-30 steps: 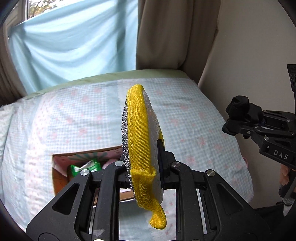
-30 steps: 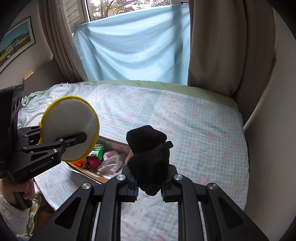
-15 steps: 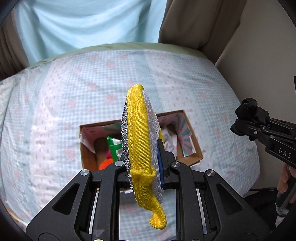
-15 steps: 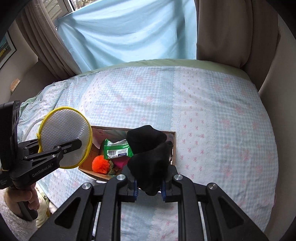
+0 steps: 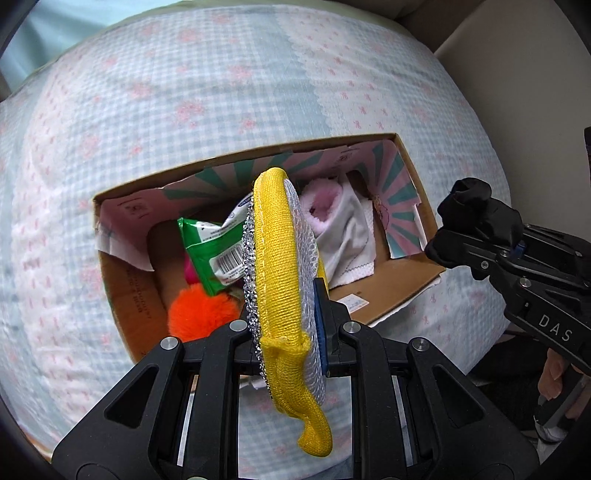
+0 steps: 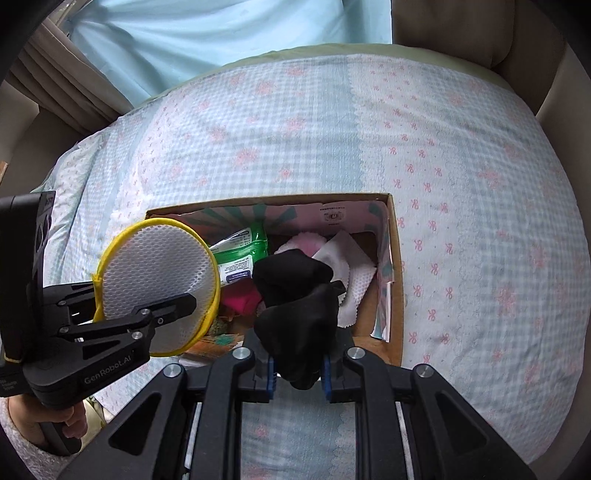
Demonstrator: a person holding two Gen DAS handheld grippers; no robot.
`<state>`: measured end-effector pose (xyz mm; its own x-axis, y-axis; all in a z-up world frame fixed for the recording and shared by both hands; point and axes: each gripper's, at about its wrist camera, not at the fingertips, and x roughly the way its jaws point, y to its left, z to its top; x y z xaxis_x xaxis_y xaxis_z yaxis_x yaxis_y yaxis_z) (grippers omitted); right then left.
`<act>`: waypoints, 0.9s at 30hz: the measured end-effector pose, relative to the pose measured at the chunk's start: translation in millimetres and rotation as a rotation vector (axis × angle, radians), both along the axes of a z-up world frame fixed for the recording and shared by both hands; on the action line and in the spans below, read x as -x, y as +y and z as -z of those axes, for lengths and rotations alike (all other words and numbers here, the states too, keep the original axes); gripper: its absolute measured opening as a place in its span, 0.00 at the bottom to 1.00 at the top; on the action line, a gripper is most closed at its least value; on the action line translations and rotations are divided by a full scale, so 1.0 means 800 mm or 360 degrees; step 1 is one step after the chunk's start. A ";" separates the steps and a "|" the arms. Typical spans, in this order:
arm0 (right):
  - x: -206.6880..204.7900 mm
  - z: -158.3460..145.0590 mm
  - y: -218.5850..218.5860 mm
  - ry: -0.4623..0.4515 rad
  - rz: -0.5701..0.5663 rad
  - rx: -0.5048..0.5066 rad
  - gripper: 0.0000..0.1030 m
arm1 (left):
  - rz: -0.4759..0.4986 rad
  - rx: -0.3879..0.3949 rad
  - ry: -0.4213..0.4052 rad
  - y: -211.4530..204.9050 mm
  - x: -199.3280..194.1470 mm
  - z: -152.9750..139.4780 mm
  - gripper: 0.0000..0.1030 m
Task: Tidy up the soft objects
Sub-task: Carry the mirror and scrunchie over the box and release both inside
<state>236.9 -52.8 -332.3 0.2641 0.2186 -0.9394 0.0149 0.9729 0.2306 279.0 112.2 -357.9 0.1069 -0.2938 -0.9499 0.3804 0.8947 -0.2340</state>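
My left gripper (image 5: 288,343) is shut on a round yellow-rimmed scrub pad (image 5: 280,258), held edge-on above the open cardboard box (image 5: 122,291). The pad shows its white mesh face in the right wrist view (image 6: 155,280). My right gripper (image 6: 297,369) is shut on a bunched black cloth (image 6: 295,295), held over the box's near edge (image 6: 395,280); the cloth also shows in the left wrist view (image 5: 476,225). In the box lie a green wipes pack (image 5: 207,251), an orange pompom (image 5: 199,310), a pink fluffy item (image 5: 321,199) and a white cloth (image 5: 347,236).
The box sits on a bed with a blue-and-pink checked cover (image 6: 295,147). A light blue sheet (image 6: 221,33) hangs behind the bed, with beige curtains (image 6: 461,22) beside it. A wall (image 5: 517,44) runs along the bed's right side.
Both grippers have tilted down and moved closer over the box, which now fills the middle of both views. Each still holds its object.
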 end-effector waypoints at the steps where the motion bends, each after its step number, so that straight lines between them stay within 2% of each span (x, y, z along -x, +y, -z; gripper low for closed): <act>1: -0.005 0.006 0.000 0.0022 0.0006 -0.0002 0.16 | 0.0017 -0.0011 0.0016 -0.002 -0.005 0.007 0.15; 3: -0.014 0.017 0.001 0.0061 0.0027 -0.0020 0.16 | 0.0050 -0.0050 0.0042 -0.008 -0.013 0.014 0.19; 4: -0.019 0.023 0.002 0.0080 0.0032 -0.0038 0.16 | 0.0072 -0.0085 0.0045 -0.011 -0.016 0.016 0.31; 5: -0.023 0.027 0.002 0.0095 0.0037 -0.0045 0.16 | 0.0095 -0.0119 0.0044 -0.014 -0.019 0.017 0.63; 6: -0.028 0.033 0.004 0.0113 0.0037 -0.0045 0.24 | 0.0114 -0.0143 0.0039 -0.016 -0.020 0.016 0.84; 7: -0.032 0.039 0.005 0.0136 0.0035 -0.0046 0.32 | 0.0123 -0.0166 0.0030 -0.017 -0.022 0.015 0.99; 8: -0.035 0.046 0.006 0.0163 0.0040 -0.0046 0.56 | 0.0124 -0.0190 0.0011 -0.016 -0.024 0.014 1.00; 9: -0.036 0.051 0.004 0.0181 0.0057 -0.0014 0.73 | 0.0122 -0.0188 -0.0006 -0.015 -0.026 0.012 1.00; 11: -0.035 0.058 -0.004 0.0196 0.0104 -0.0025 0.87 | 0.0096 -0.0155 -0.0016 -0.009 -0.027 0.016 1.00; 12: -0.033 0.059 -0.010 0.0192 0.0138 -0.0067 0.90 | 0.0083 -0.0155 -0.0010 -0.006 -0.027 0.020 1.00; 21: -0.011 0.048 -0.019 0.0179 0.0208 -0.0040 0.91 | 0.0017 -0.0172 -0.0003 0.016 -0.014 0.039 1.00; 25: -0.004 0.031 -0.017 0.0136 0.0191 -0.0038 0.91 | -0.0015 -0.0167 -0.0035 0.022 -0.008 0.034 1.00; 27: 0.001 0.021 -0.017 0.0109 0.0183 -0.0037 0.91 | -0.0025 -0.0173 -0.0057 0.023 -0.002 0.006 1.00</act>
